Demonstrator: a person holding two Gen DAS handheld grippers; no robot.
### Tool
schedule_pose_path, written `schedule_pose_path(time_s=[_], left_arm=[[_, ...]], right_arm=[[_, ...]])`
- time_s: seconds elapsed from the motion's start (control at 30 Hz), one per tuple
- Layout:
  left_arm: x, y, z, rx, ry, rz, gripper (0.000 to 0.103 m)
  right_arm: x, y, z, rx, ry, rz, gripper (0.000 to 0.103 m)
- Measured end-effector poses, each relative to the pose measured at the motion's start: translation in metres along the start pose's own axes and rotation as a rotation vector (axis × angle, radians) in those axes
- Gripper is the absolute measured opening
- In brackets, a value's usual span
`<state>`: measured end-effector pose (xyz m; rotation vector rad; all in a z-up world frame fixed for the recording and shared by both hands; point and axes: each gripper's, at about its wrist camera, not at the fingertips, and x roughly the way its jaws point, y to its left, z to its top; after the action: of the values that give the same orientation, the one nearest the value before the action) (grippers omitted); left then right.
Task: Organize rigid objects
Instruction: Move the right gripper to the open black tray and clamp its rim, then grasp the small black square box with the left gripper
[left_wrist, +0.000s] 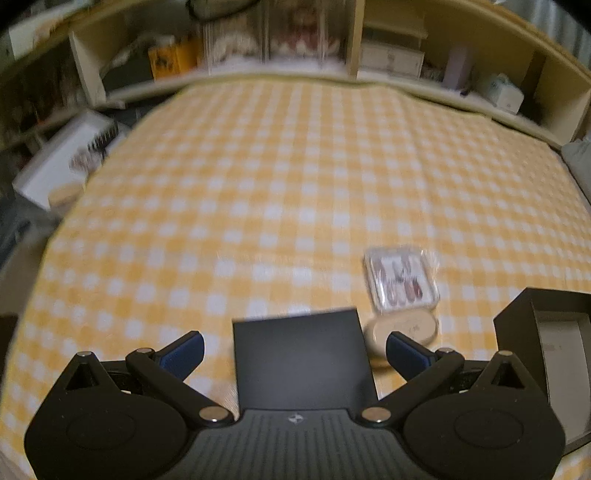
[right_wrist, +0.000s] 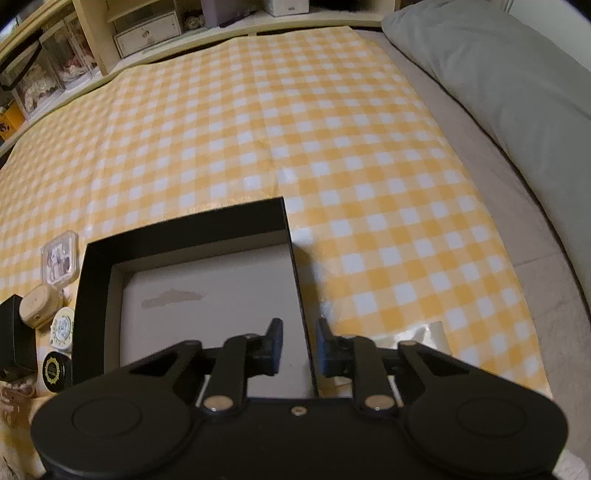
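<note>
The right hand-held gripper pinches the open black box's right wall on the checked cloth; the left hand-held gripper hangs wide open over a small black box (ungrasped), probably the next pick.

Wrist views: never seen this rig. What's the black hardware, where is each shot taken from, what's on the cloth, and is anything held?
There is no robot arm. A person holds a two-finger gripper in each hand, and each gripper has a fisheye camera looking forward along its fingers, so the black hardware at the bottom of each picture is the gripper itself.

In the left wrist view, the left gripper is wide open. A small black box sits between its fingers, untouched.

In the right wrist view, the right gripper is nearly closed and appears to pinch the right wall of an open black box, which is empty with a white floor.

Both boxes rest on a yellow checked cloth, alongside a clear plastic case, a beige oval case and two round tins.
</note>
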<state>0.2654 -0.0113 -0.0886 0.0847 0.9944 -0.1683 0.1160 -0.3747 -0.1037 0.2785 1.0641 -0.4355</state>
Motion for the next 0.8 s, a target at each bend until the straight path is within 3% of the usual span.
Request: schedule_pose_path(time_s=[0.1, 0.33, 0.53, 0.8], left_arm=[[0.011, 0.003, -0.002, -0.028, 0.045, -0.018, 0.103], [0.028, 0.001, -0.005, -0.067, 0.108, -0.021, 0.103], [0.045, -0.007, -0.009, -0.058, 0.134, 0.052, 0.103], [0.057, -0.006, -0.012, -0.102, 0.171, 0.061, 0.103]], right_arm=[[0.001, 0.003, -0.001, -0.014, 0.003, -0.025, 0.004], [0.002, 0.004, 0.002, -0.059, 0.016, -0.026, 0.003], [0.002, 0.006, 0.002, -0.066, 0.016, -0.026, 0.003], [0.002, 0.008, 0.001, -0.070, 0.021, -0.028, 0.003]])
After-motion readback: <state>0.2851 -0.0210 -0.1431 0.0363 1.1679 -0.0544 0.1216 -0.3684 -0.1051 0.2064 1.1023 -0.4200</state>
